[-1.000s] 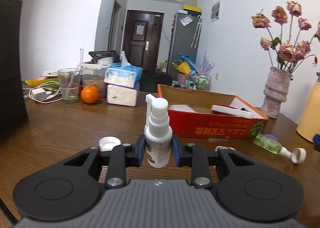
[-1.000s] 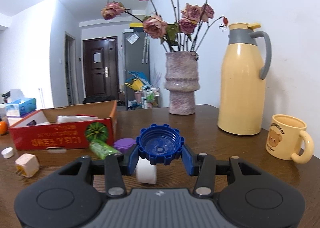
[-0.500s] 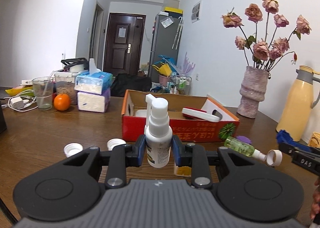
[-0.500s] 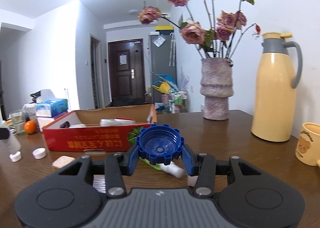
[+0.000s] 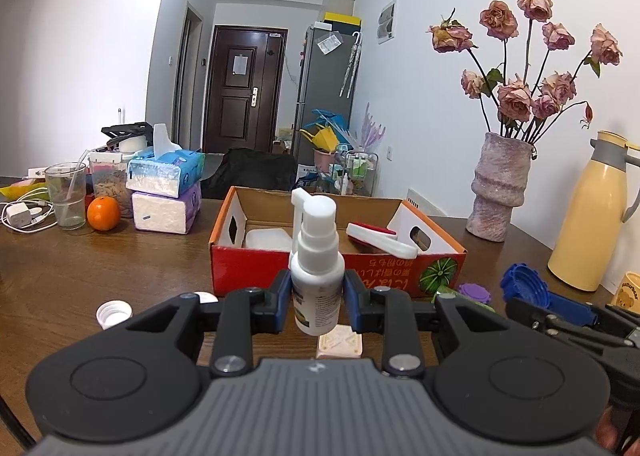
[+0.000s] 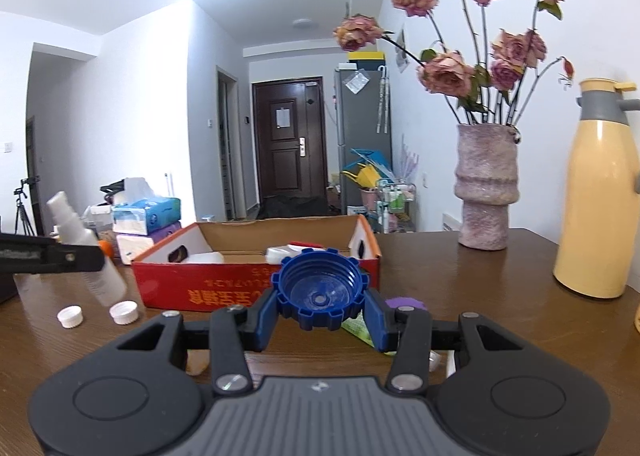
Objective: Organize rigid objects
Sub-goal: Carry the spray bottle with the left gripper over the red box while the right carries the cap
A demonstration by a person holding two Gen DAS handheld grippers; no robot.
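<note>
My left gripper (image 5: 317,306) is shut on a white spray bottle (image 5: 316,276), held upright above the table in front of the red cardboard box (image 5: 312,282). The bottle also shows in the right wrist view (image 6: 86,252). My right gripper (image 6: 320,314) is shut on a blue ribbed cap (image 6: 318,292), held before the same box (image 6: 224,288). The cap and right gripper show at the right of the left wrist view (image 5: 524,286). The box holds white containers (image 5: 267,240) and a red-and-white item (image 5: 380,241).
Two white caps (image 6: 98,314), a small beige block (image 5: 340,342), a purple cap (image 5: 474,291) and a green bottle (image 6: 358,330) lie on the wooden table. A vase of dried roses (image 5: 498,192), yellow thermos (image 6: 600,216), tissue packs (image 5: 166,192), an orange (image 5: 103,213) and a glass (image 5: 66,194) stand around.
Both grippers have swung toward the red box while keeping their holds. The box now sits centred ahead in both views, and each gripper has come into the other's view.
</note>
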